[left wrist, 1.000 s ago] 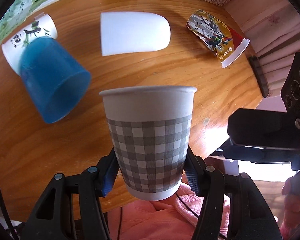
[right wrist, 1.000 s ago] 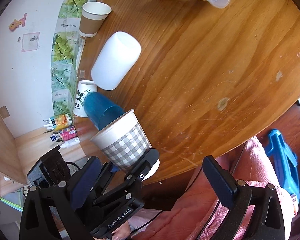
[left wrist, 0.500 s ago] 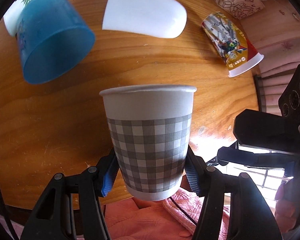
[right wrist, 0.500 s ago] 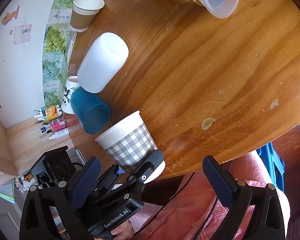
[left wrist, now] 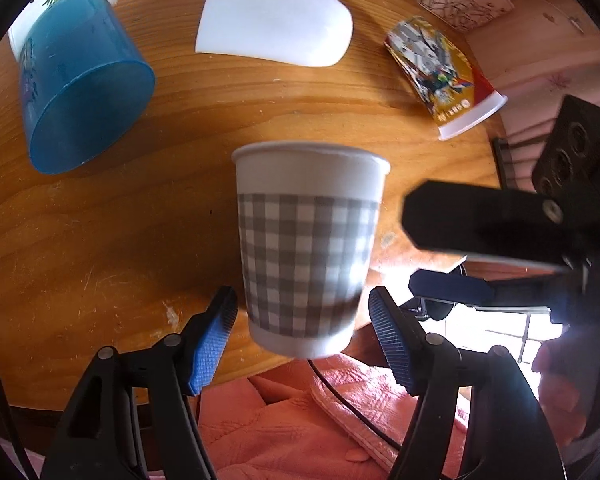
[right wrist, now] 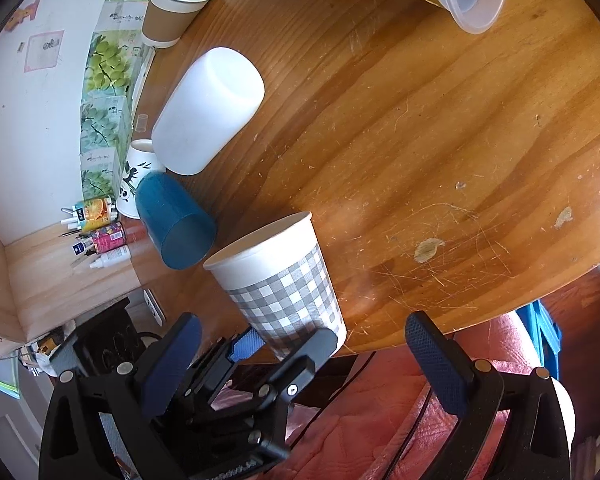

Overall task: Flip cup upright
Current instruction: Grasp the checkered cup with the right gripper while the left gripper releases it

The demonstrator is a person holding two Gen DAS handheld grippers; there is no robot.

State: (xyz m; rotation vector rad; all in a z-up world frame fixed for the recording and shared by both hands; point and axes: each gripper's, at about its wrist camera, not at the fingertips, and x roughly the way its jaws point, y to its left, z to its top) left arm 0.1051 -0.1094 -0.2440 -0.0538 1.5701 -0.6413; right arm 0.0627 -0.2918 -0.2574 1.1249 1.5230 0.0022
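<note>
Round wooden table point(right wrist: 440, 128), the largest element, bearing six cups in all: four lying on their sides and two standing.

Lying cups, in descending size: one white plastic cup point(left wrist: 274, 24) at the far middle of the table; one blue plastic cup point(left wrist: 80, 96) to its left, mouth toward the camera in the left wrist view; one printed cup with cartoon graphics point(left wrist: 440, 74) on the right, its clear rim at the table's edge; one white panda-print paper cup point(right wrist: 134, 178), touching the blue cup and largely hidden behind it.

Standing cups: one brown-sleeved paper cup point(right wrist: 174, 8) at the far edge, well apart from the others, and one grey gingham paper cup point(left wrist: 310, 248), the task object. The gingham cup is upright, long axis vertical, open mouth up, base on the near edge of the table, directly in front of the person's pink-clad lap.

Two grippers. Left gripper point(left wrist: 302, 344): jaws spread, the blue pads point(left wrist: 212, 344) flanking the gingham cup's base with a visible gap on each side, not touching it. Right gripper point(right wrist: 300, 360): jaws wide apart and holding nothing, just to the right of the gingham cup and near the table edge.
</note>
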